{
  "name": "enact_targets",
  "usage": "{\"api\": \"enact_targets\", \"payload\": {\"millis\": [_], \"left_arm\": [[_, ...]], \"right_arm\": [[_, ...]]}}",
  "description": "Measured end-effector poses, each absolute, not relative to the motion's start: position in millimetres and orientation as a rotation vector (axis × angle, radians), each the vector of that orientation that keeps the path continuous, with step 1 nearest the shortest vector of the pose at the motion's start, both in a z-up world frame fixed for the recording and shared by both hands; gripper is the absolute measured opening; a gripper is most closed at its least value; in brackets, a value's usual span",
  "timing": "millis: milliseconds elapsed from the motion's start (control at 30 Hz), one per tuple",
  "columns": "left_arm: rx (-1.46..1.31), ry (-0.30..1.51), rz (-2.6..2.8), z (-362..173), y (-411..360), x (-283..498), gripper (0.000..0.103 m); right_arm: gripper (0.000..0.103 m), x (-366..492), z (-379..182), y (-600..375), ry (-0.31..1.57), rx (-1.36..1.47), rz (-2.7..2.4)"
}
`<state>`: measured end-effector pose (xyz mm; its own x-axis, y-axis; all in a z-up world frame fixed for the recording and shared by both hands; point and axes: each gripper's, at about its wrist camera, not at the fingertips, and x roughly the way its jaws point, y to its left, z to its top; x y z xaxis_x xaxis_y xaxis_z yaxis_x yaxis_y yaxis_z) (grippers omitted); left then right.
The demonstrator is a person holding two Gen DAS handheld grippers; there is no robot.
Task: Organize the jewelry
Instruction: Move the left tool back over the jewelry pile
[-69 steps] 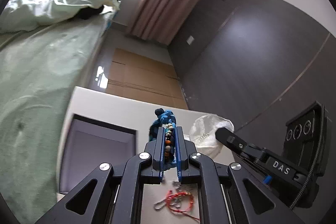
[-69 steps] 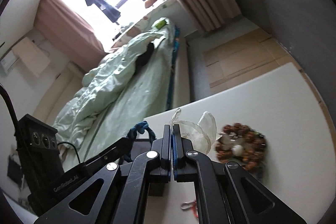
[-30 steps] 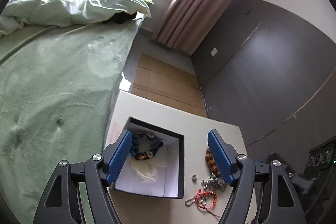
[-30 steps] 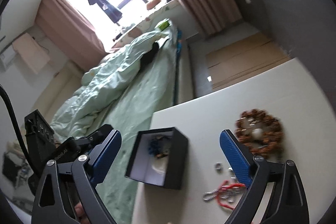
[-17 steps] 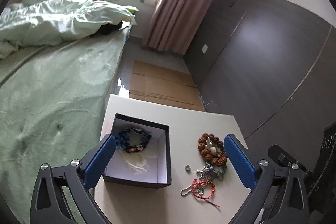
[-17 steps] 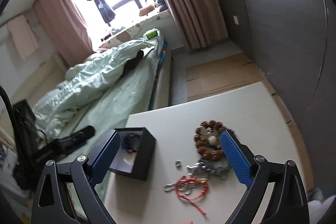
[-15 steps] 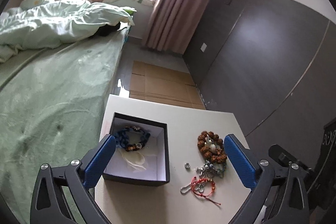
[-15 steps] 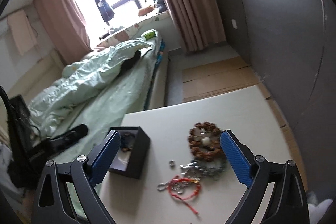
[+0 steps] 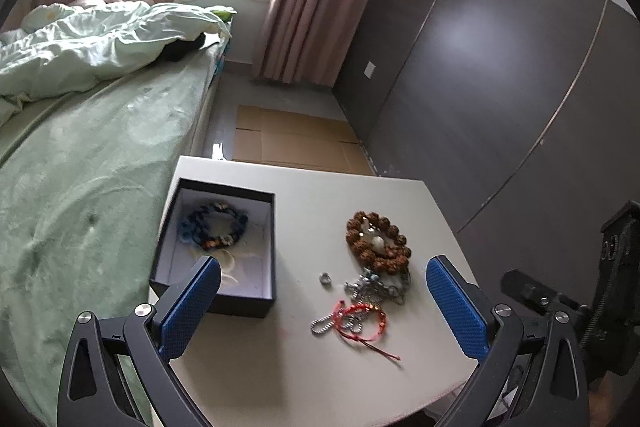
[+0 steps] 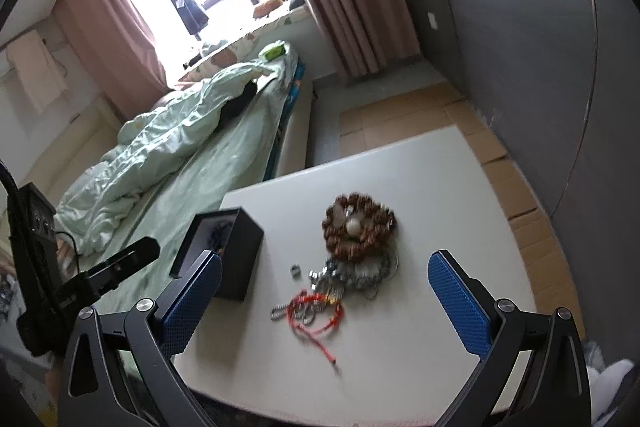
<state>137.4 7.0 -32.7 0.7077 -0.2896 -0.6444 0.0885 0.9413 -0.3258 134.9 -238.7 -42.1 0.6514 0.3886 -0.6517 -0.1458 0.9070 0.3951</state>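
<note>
Black box (image 9: 256, 301) already held the blue bracelet (image 9: 212, 227), so both tools, left (image 9: 320, 303) and right (image 10: 320, 299), hung spread and empty above the table (image 9: 280, 379), ready for the brown beads (image 9: 378, 241)

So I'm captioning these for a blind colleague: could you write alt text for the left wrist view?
An open black box on a white table holds a blue beaded bracelet. To its right lie a brown bead bracelet, a small ring, silver chains and a red cord bracelet. The left gripper hovers above, jaws wide apart and empty, beside a green bed.
</note>
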Motion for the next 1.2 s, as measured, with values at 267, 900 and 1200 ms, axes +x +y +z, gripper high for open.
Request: {"api": "enact_targets", "payload": {"millis": [267, 900, 1200], "left_arm": [[-0.241, 0.787, -0.212, -42, -14, 127, 0.103], [-0.108, 0.999, -0.3, -102, -74, 151, 0.062], [-0.049, 1.073, -0.363, -132, -104, 166, 0.052]], "right_arm": [[0.103, 118, -42, -264, 0.826, 0.296, 0.211], [0.103, 123, -71, -315, 0.915, 0.439, 0.183], [0.101, 130, -72, -310, 0.931, 0.423, 0.198]]}}
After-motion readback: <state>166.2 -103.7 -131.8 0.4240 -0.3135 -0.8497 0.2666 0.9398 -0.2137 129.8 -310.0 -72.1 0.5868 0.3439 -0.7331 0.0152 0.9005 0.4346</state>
